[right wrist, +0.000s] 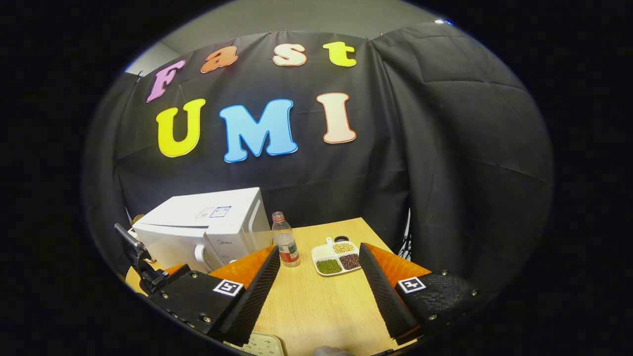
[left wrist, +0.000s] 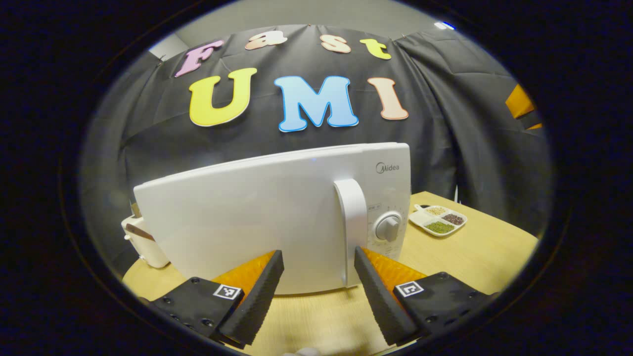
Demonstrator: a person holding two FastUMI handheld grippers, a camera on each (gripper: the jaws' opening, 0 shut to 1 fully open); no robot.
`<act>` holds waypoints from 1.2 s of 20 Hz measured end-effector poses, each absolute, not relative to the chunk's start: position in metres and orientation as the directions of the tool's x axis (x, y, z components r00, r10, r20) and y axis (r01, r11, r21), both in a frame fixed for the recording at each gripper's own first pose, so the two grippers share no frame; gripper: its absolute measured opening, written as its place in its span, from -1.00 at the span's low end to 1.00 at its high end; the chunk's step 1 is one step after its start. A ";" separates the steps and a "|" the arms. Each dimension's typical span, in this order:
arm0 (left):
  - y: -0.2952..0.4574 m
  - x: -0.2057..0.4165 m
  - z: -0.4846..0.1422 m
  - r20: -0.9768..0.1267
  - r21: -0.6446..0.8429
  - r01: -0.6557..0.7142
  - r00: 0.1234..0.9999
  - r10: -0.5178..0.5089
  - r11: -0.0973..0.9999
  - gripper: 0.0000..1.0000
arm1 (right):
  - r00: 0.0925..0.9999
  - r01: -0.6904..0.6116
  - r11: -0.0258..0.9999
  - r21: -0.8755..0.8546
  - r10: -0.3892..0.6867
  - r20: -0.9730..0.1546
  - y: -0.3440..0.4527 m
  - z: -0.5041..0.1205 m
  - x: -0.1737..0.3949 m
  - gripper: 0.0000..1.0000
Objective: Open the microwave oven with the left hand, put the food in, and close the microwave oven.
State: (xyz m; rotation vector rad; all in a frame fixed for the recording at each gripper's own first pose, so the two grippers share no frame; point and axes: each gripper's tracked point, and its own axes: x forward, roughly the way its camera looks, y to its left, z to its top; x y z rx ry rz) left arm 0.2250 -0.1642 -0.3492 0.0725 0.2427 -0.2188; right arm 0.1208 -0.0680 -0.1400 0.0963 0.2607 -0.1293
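Observation:
The white microwave [left wrist: 237, 217] stands on the wooden table [left wrist: 474, 257] with its door shut. Its vertical handle [left wrist: 350, 212] sits just left of the round knob [left wrist: 388, 228]. My left gripper [left wrist: 318, 254] is open, low in front of the door, and its right finger reaches the handle's lower end. A white divided plate [left wrist: 439, 220] with beans and grains lies to the right of the oven. In the right gripper view the microwave [right wrist: 198, 220] is at the left and the plate [right wrist: 336, 257] lies ahead. My right gripper [right wrist: 319, 249] is open above the table and holds nothing.
A small plastic bottle [right wrist: 286, 242] stands between the microwave and the plate. A white appliance [left wrist: 143, 242] sits left of the oven. A black device [right wrist: 138, 259] shows in front of the oven. A pale patterned object [right wrist: 262, 343] lies at the table's near edge.

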 end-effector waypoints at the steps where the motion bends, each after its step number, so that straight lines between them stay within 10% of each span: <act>1: -0.165 0.226 -0.349 -0.245 0.044 0.221 0.948 -0.204 0.974 0.99 | 0.958 0.138 0.988 0.076 -0.114 -0.262 -0.067 -0.140 0.122 0.96; 11: -0.177 0.230 -0.348 -0.253 0.063 0.206 0.950 -0.184 0.976 0.94 | 0.960 0.115 0.992 0.056 -0.096 -0.264 -0.062 -0.138 0.110 0.96; 24: -0.096 0.104 -0.159 -0.121 0.008 0.147 0.982 -0.145 0.989 0.94 | 0.989 0.051 0.998 0.042 -0.044 -0.139 -0.029 -0.048 0.055 0.95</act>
